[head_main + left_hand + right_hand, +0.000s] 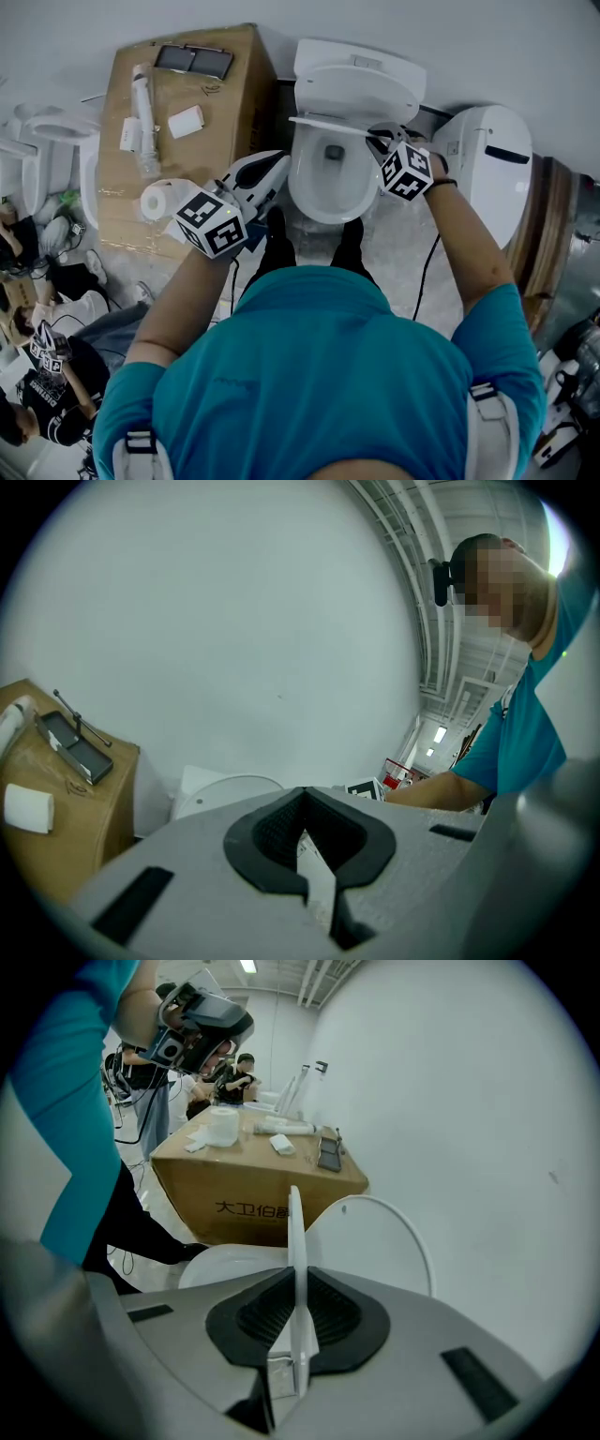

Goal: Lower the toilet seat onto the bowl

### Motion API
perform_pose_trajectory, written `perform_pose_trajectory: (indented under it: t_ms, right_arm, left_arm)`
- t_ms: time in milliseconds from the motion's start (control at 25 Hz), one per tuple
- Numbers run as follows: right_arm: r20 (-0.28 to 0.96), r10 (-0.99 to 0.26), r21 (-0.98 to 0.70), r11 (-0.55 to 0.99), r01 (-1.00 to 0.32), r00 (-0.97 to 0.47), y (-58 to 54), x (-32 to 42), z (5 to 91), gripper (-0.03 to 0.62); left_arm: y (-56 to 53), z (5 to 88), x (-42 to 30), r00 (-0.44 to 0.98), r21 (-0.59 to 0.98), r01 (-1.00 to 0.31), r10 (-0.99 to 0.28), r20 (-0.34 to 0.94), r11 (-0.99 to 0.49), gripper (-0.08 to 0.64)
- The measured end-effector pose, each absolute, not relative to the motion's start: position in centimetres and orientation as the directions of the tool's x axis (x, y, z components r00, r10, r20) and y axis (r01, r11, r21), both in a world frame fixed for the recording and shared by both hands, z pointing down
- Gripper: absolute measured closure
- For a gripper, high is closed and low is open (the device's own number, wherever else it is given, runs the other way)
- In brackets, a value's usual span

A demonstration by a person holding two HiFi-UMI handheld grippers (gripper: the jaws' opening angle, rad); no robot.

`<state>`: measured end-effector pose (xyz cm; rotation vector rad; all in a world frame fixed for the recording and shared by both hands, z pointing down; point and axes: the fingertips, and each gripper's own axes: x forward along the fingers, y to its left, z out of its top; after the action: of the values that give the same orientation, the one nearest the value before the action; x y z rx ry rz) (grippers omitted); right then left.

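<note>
Toilet seat [294, 1232] — edge pinched by right gripper [296, 1283]; left gripper [305, 808] pressed together.

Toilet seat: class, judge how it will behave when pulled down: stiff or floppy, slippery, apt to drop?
Probably stiff: the toilet seat shows as a thin, straight edge between the right gripper's fingers. Its glossy surface could slip. Raised over the bowl, it may swing down hard if released.

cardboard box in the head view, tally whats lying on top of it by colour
white: 4 (long tube, flat block, small piece, paper roll)
dark: 1 (flat panel)
total on the cardboard box: 5
</note>
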<state>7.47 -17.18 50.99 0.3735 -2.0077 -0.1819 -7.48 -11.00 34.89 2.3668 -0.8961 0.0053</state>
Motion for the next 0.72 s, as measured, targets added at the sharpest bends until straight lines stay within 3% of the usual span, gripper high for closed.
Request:
perform_pose_trajectory:
  t_ms: [720]
  right_arm:
    - [0.861, -0.254, 0.216, 0.967, -0.135, -0.440, -11.3, 6.8, 53.0, 0.548]
  left_arm:
    - [-10.4, 36.6, -7.9, 0.766, 0.552, -0.611, -0.599, 0.232, -0.567, 0.557]
